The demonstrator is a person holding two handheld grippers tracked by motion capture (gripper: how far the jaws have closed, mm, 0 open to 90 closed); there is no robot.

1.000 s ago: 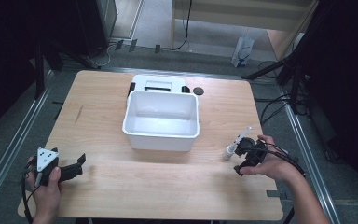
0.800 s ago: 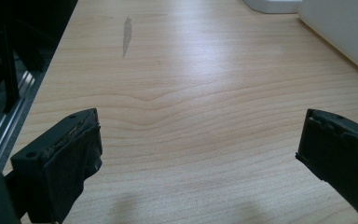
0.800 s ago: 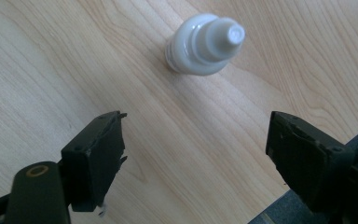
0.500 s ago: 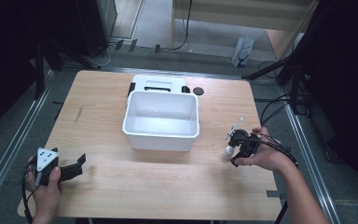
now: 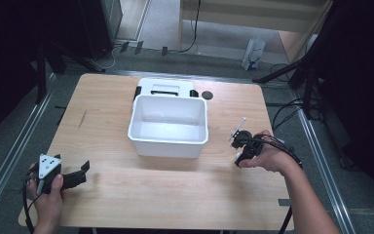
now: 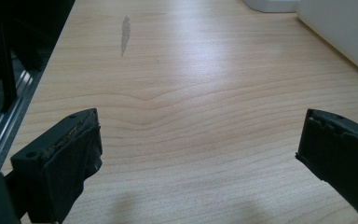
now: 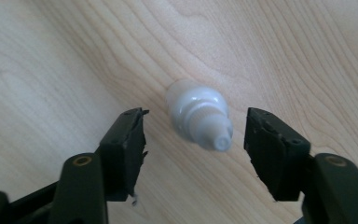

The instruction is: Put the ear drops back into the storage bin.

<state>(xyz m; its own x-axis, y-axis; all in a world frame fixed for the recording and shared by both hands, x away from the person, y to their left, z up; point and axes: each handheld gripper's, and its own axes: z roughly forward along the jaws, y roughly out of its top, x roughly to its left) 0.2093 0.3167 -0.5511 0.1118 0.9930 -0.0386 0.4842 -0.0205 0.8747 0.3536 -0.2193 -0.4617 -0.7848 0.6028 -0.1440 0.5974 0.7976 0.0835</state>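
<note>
Small, light and likely slippery, the white plastic dropper bottle [image 7: 198, 116] stands between the right gripper's [image 7: 193, 140] closing, not yet touching fingers [image 7: 126, 144], best pinched at its ribbed neck; the left gripper [image 6: 200, 154] at seven o'clock on the worktop [image 5: 126, 195] gapes released.

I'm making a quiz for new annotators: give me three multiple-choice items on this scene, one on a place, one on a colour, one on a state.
1. Where is the bottle?
A. in the tub
B. between the right gripper's jaws
C. by the left gripper

2. What colour is the tub?
A. white
B. blue
C. black

3. How is the left gripper?
A. shut on the bottle
B. shut empty
C. open, empty

Answers: 1 B, the right gripper has just been closing around it, gaps showing; 2 A, white walls; 3 C, bare table between its jaws.
</note>
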